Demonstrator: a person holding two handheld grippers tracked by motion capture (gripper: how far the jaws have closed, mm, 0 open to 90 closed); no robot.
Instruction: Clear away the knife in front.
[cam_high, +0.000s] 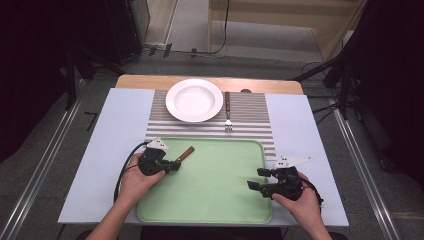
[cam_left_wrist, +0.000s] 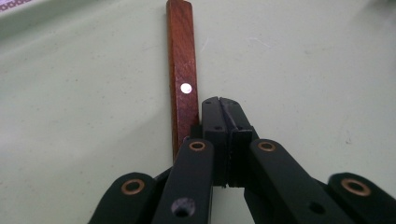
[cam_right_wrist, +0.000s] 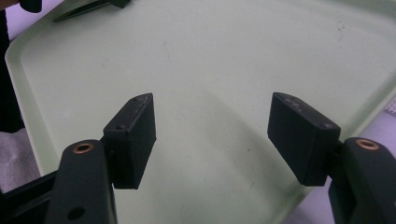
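At the green tray's (cam_high: 210, 200) left edge the left claw (cam_high: 176, 164) is pressed closed beside a wooden handle (cam_left_wrist: 181, 70), gripping nothing visible, while the right claw (cam_high: 255, 179) gapes empty lower right.

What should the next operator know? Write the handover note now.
Left gripper: jaws shut, low over the tray, beside a wooden-handled utensil; a grip on it cannot be confirmed.
Right gripper: jaws open, empty, above the tray's right side.
Done, apparently: plate and fork lie on the striped mat, fork right of plate.
Left, probably: move the utensil from tray to mat.
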